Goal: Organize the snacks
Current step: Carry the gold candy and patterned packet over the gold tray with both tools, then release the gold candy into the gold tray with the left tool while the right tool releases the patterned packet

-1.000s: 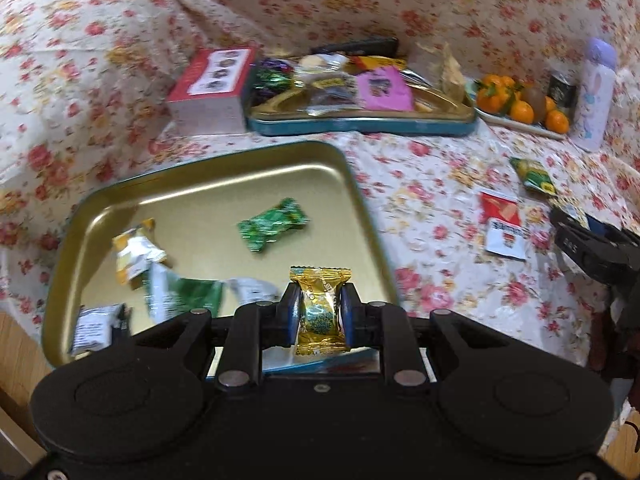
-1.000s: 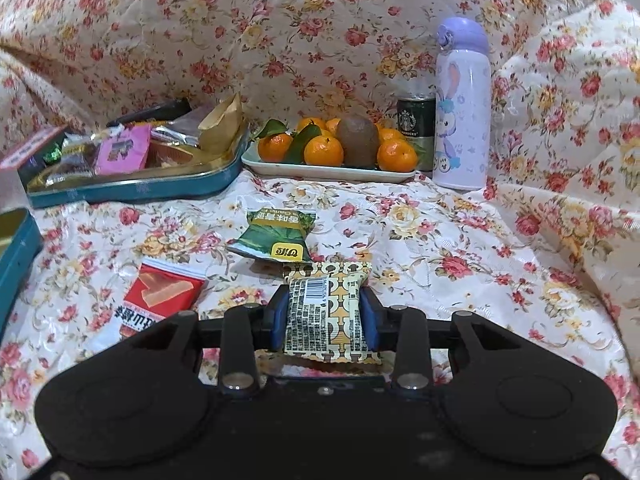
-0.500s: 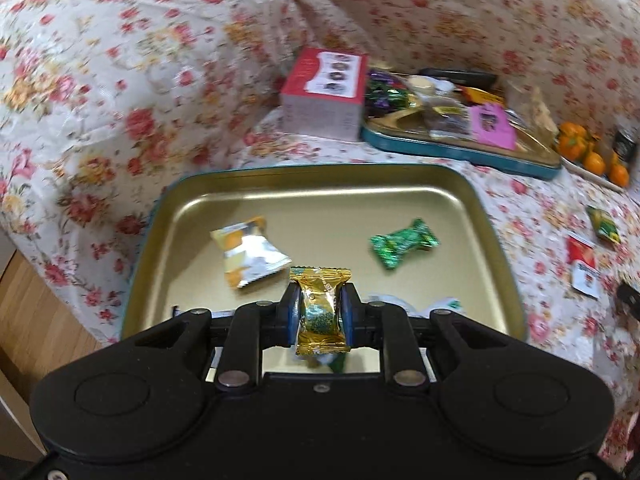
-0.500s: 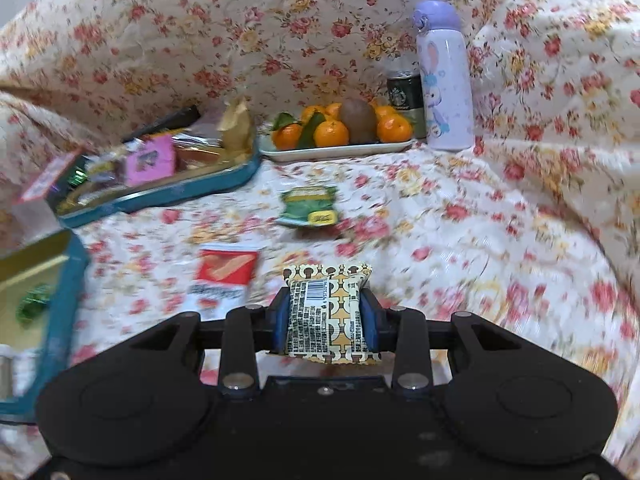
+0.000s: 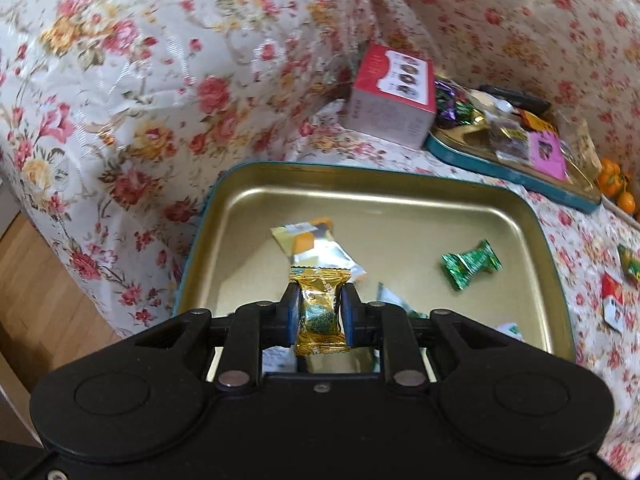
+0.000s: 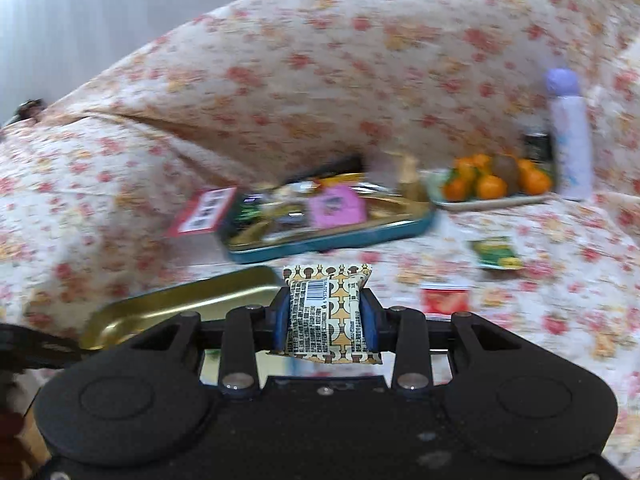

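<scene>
The left gripper (image 5: 320, 312) was clamped on a gold-wrapped candy (image 5: 320, 312) above the near edge of the gold tray (image 5: 400, 204), where a green candy (image 5: 471, 263) and an orange-and-silver packet (image 5: 316, 250) already lay. The right gripper (image 6: 326, 314) pinched a patterned snack packet (image 6: 326, 314) just right of that tray's rim, with 2 packets left on the floral cloth (image 6: 560, 240) beyond it. Released there, the packet would likely miss the tray, and a careless drop could scatter the slick wrappers.

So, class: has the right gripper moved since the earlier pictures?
Yes. The right gripper, shut on the patterned snack packet, has swung left: the fruit plate has slid from centre to the right, and the gold tray now shows ahead.
</scene>
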